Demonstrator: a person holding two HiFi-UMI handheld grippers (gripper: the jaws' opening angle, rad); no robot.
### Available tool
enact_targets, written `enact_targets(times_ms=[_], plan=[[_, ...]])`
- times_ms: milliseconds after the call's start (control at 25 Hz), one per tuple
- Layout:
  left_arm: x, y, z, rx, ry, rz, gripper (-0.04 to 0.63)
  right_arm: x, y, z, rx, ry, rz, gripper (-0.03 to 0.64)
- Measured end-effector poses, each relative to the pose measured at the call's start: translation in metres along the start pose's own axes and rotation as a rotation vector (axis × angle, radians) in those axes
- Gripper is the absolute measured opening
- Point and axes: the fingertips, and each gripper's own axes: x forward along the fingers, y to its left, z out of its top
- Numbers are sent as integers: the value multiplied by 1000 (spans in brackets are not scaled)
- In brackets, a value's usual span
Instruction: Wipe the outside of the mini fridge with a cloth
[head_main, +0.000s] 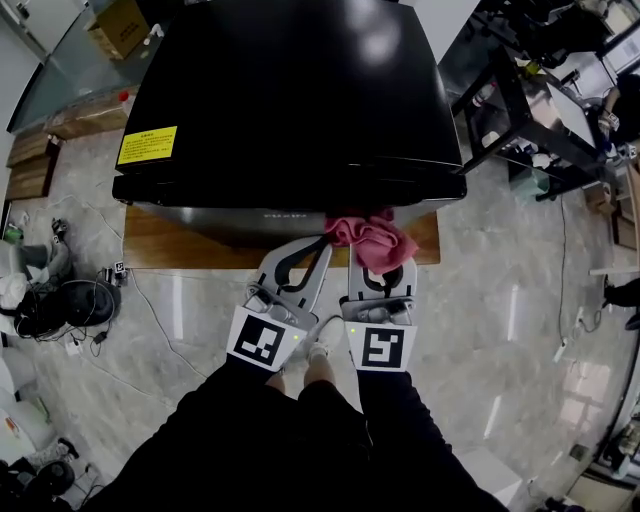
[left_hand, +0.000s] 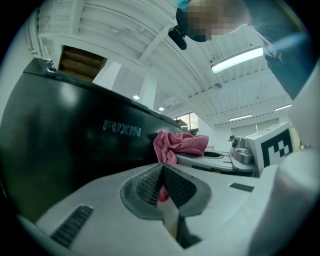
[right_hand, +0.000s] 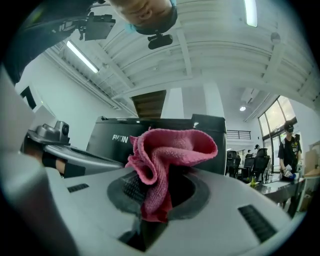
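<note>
The right gripper (head_main: 381, 270) was clamped on a bunched pink cloth (head_main: 372, 240), holding it at the top front edge of the black mini fridge (head_main: 290, 90) – about 5 o'clock on its lid – probably to start wiping the door. The left gripper (head_main: 322, 244), at the cloth's 9 o'clock, had its jaws together, seemingly nipping a cloth corner – likely to steady it.

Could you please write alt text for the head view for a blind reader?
Seen from above, the right gripper holds a bunched pink cloth at the front edge of a black mini fridge; the left gripper pinches the cloth's corner.
</note>
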Motion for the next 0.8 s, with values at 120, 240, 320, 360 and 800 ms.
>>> enact_targets(times_ms=[120, 240, 320, 360, 800], plan=[[1, 2, -30, -7, 22, 8, 5, -2, 4, -26, 13, 29, 7, 84], [2, 4, -60, -28, 48, 18, 5, -4, 9, -51, 12, 58, 14, 84], [2, 7, -79, -41, 71, 26, 5, -6, 14, -70, 7, 85, 27, 84], [2, 8, -88, -46, 81, 30, 5, -6, 17, -81, 6, 105, 34, 84], [9, 18, -186, -77, 213, 72, 5, -20, 42, -199, 95, 360, 73, 83]])
